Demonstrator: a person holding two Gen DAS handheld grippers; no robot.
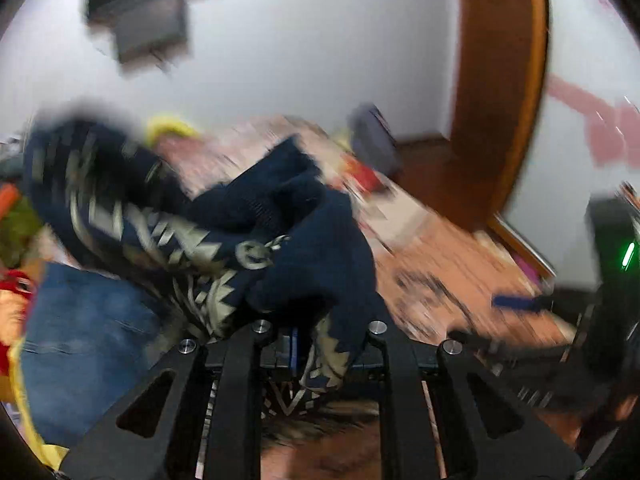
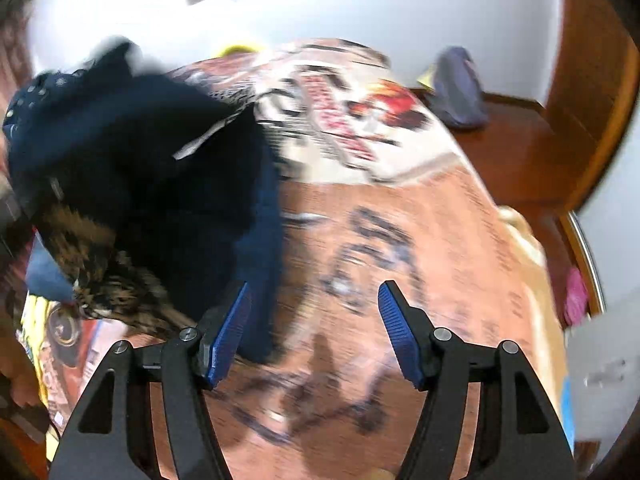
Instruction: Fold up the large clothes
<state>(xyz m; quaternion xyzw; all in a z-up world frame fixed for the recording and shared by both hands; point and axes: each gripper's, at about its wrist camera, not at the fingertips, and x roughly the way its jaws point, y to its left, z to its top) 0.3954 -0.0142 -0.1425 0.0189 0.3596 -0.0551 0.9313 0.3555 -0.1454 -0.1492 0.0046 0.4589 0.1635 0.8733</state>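
The left claw (image 1: pixel 296 344) is closed on a fold of the navy sweater (image 1: pixel 256 236), whose cream zigzag pattern is seen bunched right at the pinched pads; only a thin strip of blue pad shows between the cloth. From that grip the sweater is lifted in a crumpled mass toward 10 o'clock in the left wrist view, its far end blurred. Below it, at 8 o'clock, a blue denim garment (image 1: pixel 88 332) is spread, with yellow and red cloth at the left edge. Behind the sweater a bed with a printed orange and cream bedcover (image 1: pixel 432 264) runs toward 2 o'clock, and a wooden door frame (image 1: pixel 500 92) stands against the white wall (image 1: pixel 312 40). The other tool is glimpsed at 3 o'clock, with a green light on its body. The right claw (image 2: pixel 315 336) is held open, its blue ribbed pads (image 2: pixel 394 332) apart and nothing pressed between them. The sweater (image 2: pixel 132 168) hangs just beside the left pad, at 10 o'clock in the right wrist view; whether cloth touches that pad cannot be told through the blur. Under the open jaws the bedcover (image 2: pixel 440 240) is shown with dark printed lettering. A grey-purple bag (image 2: pixel 460 88) sits at 1 o'clock past the bed's far corner, on the wooden floor (image 2: pixel 520 152).
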